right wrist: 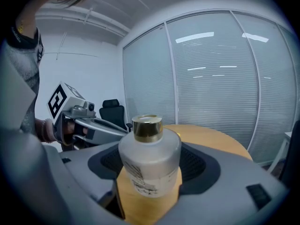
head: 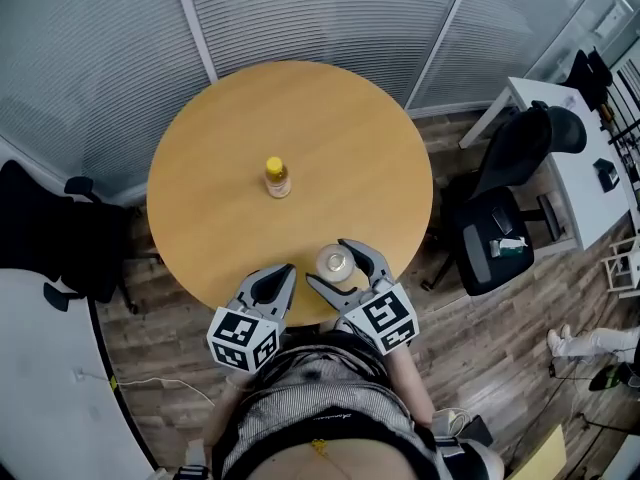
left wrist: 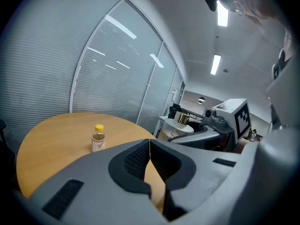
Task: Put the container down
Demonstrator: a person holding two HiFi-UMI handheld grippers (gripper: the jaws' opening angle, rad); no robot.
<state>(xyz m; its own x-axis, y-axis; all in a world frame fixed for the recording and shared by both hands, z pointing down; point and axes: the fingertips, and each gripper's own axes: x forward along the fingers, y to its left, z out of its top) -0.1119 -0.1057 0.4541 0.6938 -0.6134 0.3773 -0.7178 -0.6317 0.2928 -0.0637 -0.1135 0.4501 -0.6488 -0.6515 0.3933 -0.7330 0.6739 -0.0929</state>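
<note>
Container, a frosted white bottle with a gold cap, stands upright between the jaws of the right gripper, and the dark pads lie against its two sides, so I judge that this gripper has closed on it. It is over the round table, very near to the edge on the person's side. From these views I cannot tell if its base already touches the wood or hangs a little above it. This is the first danger: if the jaws open while the base is not down, the container can drop, tip and roll. The second danger is the edge. A place so close to the rim leaves little margin, and a small push from a jaw on the way out could send the container to the wooden floor. The smooth, rounded body may also slip or turn in the pads if the gripper tilts. The left gripper is just beside the right one, its jaws fully together with nothing between them. It is near enough to knock the container if it moves sideways. The small bottle with the yellow cap stands well apart, near the middle of the table, so I think it is no risk.
</note>
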